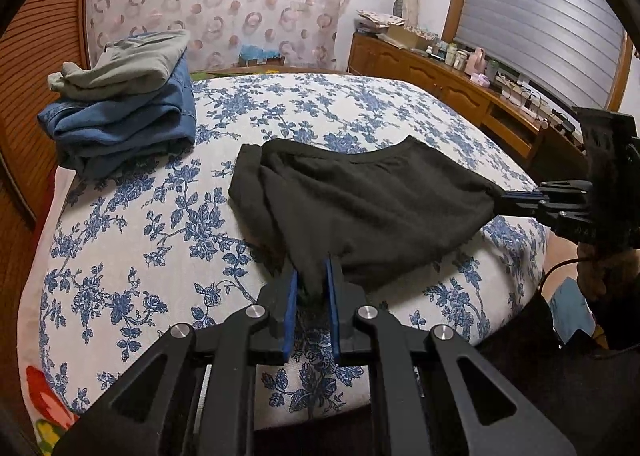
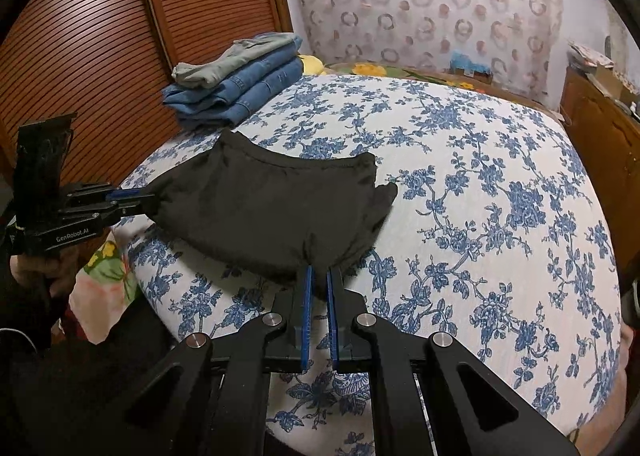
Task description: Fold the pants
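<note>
Left wrist: left gripper (image 1: pixel 311 276) pinches the black pants (image 1: pixel 360 200) at the bed's (image 1: pixel 120 256) near edge; fold mid-carry. Right wrist: right gripper (image 2: pixel 319 276) pinches the other corner; next, carry both corners toward the far edge together.

One marking can be read, the light lettering "GenRobot.AI", printed along the black side bar of the left gripper (image 2: pixel 134 198) as the right wrist view shows it, low on the tool's body and behind its fingers; that bar lies to the left of the black pants (image 2: pixel 272 208), near the edge of the bed; the boxes and bottles on the wooden sideboard (image 1: pixel 420 68), beyond the pants in the left wrist view, carry printing too small and blurred to make out; no other word, number or sign is legible in either view.
</note>
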Action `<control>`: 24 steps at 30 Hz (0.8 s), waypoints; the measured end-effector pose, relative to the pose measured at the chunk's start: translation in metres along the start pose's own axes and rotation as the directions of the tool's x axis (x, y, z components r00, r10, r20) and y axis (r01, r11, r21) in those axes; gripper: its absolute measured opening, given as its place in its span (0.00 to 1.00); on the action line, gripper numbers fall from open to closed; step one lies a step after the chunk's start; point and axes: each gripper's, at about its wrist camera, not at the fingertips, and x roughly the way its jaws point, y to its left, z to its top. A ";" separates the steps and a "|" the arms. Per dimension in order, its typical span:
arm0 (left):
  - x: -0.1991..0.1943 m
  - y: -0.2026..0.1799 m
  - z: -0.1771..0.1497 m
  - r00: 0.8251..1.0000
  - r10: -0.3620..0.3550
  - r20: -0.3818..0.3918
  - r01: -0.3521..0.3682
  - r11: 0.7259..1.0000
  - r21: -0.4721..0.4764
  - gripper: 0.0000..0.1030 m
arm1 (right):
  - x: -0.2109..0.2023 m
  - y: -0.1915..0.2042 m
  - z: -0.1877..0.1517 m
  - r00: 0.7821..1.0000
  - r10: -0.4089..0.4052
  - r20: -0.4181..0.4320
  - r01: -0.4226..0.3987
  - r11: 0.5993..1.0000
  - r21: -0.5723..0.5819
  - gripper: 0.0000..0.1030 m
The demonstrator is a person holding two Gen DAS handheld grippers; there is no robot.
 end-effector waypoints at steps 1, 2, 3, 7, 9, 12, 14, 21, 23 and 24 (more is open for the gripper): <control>0.000 0.000 -0.001 1.000 0.001 -0.002 -0.001 1.000 0.000 0.14 | 0.002 0.000 -0.001 1.000 0.001 -0.004 -0.001 1.000 0.004 0.06; 0.002 -0.001 -0.002 1.000 0.003 -0.007 -0.003 1.000 0.001 0.14 | 0.004 -0.001 -0.001 1.000 0.000 -0.009 0.000 1.000 0.007 0.06; 0.003 -0.001 -0.002 1.000 0.006 -0.013 -0.006 1.000 0.003 0.14 | 0.006 -0.001 -0.002 1.000 0.001 -0.013 -0.001 1.000 0.009 0.06; 0.007 -0.005 -0.004 0.999 0.021 -0.038 -0.021 1.000 0.008 0.16 | 0.012 -0.004 -0.003 1.000 0.006 -0.029 -0.005 1.000 0.022 0.06; 0.006 -0.005 -0.003 0.999 0.016 -0.037 -0.016 1.000 0.000 0.18 | 0.013 -0.004 -0.003 1.000 0.006 -0.031 -0.005 1.000 0.024 0.06; 0.002 -0.004 -0.001 1.000 0.012 -0.027 -0.012 1.000 -0.009 0.24 | 0.011 -0.004 -0.002 1.000 0.002 -0.027 -0.002 1.000 0.019 0.06; -0.002 -0.004 0.002 1.000 0.009 -0.015 -0.010 1.000 -0.010 0.27 | 0.009 -0.003 -0.001 1.000 0.000 -0.021 0.001 1.000 0.014 0.06; -0.006 -0.004 0.007 1.000 0.007 0.002 -0.007 1.000 0.000 0.44 | 0.000 0.002 0.003 1.000 -0.019 -0.004 0.019 1.000 -0.015 0.06; -0.004 -0.005 0.009 1.000 0.012 -0.002 -0.012 1.000 0.002 0.44 | -0.003 0.003 0.004 1.000 -0.025 -0.003 0.025 0.999 -0.020 0.06; -0.004 -0.004 0.010 1.000 0.016 -0.002 -0.016 1.000 0.003 0.45 | -0.004 0.004 0.004 1.000 -0.027 -0.003 0.027 0.999 -0.023 0.06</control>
